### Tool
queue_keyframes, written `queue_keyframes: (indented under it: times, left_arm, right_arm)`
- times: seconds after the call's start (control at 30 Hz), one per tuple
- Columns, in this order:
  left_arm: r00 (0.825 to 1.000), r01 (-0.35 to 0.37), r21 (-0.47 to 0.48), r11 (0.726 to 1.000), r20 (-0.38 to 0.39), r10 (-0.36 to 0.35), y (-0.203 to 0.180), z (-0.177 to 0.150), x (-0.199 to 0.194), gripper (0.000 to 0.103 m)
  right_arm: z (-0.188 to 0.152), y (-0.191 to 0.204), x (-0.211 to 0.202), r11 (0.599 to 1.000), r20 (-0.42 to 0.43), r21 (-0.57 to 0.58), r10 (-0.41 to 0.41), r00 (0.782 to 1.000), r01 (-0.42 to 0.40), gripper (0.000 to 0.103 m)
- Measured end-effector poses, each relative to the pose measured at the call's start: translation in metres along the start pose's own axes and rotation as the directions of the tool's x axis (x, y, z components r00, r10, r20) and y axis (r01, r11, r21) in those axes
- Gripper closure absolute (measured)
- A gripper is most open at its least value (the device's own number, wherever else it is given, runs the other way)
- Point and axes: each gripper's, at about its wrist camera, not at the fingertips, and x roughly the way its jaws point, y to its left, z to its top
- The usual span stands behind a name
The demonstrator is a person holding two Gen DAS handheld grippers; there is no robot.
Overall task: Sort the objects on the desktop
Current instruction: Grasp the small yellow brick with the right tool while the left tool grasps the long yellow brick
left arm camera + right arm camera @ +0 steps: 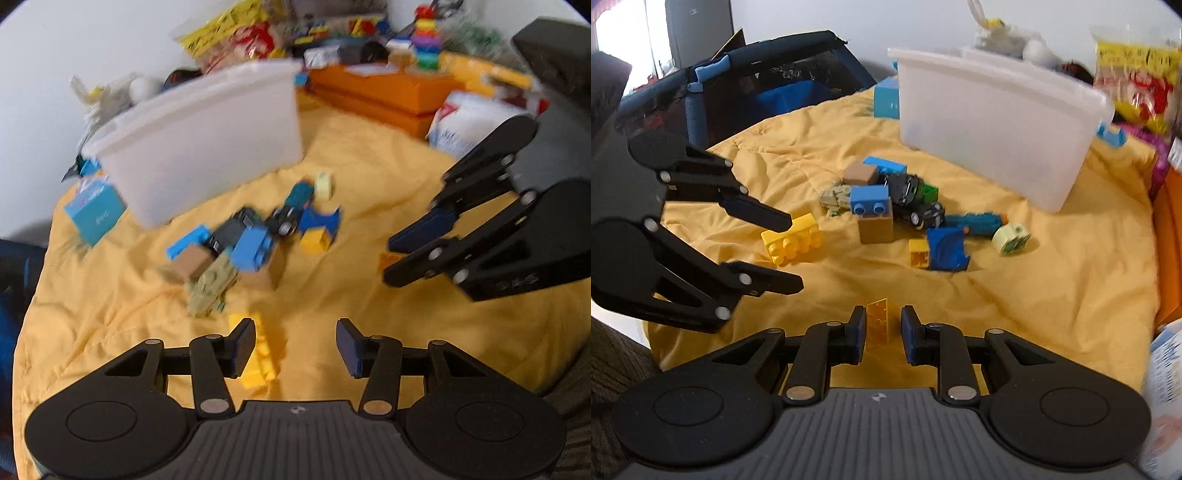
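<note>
While the left gripper [295, 345] stands wide open beside a yellow brick [258, 354], the right gripper [882, 330] brackets a small orange piece [880, 325], jaws narrow; contact cannot be confirmed. Mixed toys [886, 206] cluster mid-cloth. The white bin [993, 122] sits behind them. Bare yellow cloth [1052, 280] lies open to the right.

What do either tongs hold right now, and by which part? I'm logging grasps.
Nothing is held. The right tongs straddle a small orange translucent piece, pads apart from it. The left tongs are open beside a yellow brick.
</note>
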Motion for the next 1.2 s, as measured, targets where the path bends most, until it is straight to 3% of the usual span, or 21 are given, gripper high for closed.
queue_keyframes:
  times: [0.13,0.2,0.3,0.5,0.83,0.93,1.07,1.2]
  left_arm:
    - [0.999,-0.032,-0.044,0.999,-0.007,0.032,0.014,-0.005,0.007,0.051]
    - [1.0,-0.023,-0.07,0.997,-0.009,0.022,0.023,-0.007,0.009,0.051]
    - [0.999,-0.044,-0.095,0.994,-0.025,0.042,0.036,-0.01,0.015,0.064]
    - [0.999,-0.035,-0.098,0.995,-0.036,0.031,0.044,-0.012,0.02,0.064]
    - [0.999,-0.005,-0.102,0.995,-0.039,0.001,0.041,-0.013,0.023,0.064]
    - [0.999,0.012,-0.122,0.992,-0.043,-0.017,0.044,-0.013,0.025,0.065]
    - [0.998,0.044,-0.16,0.986,-0.044,-0.052,0.049,-0.014,0.028,0.076]
    - [0.994,0.099,-0.221,0.97,-0.028,-0.108,0.052,-0.01,0.023,0.076]
  right_arm:
    - [-0.001,0.001,0.0,0.994,0.034,-0.023,-0.106,0.994,0.107,0.067]
    - [-0.002,-0.005,-0.007,0.99,0.078,-0.015,-0.137,0.987,0.139,0.066]
    - [-0.001,-0.007,-0.012,0.98,0.075,-0.059,-0.188,0.979,0.192,0.066]
    - [0.002,0.007,-0.008,0.99,0.038,-0.128,-0.055,0.998,0.059,0.074]
    - [-0.005,-0.003,0.009,0.985,-0.051,-0.111,-0.14,0.989,0.133,0.077]
    - [-0.01,-0.009,0.013,0.986,-0.077,-0.083,-0.15,0.986,0.144,0.083]
    - [-0.012,-0.013,0.01,0.991,-0.062,-0.036,-0.133,0.989,0.131,0.086]
    - [-0.004,-0.01,0.0,0.994,-0.016,-0.032,-0.104,0.994,0.104,0.086]
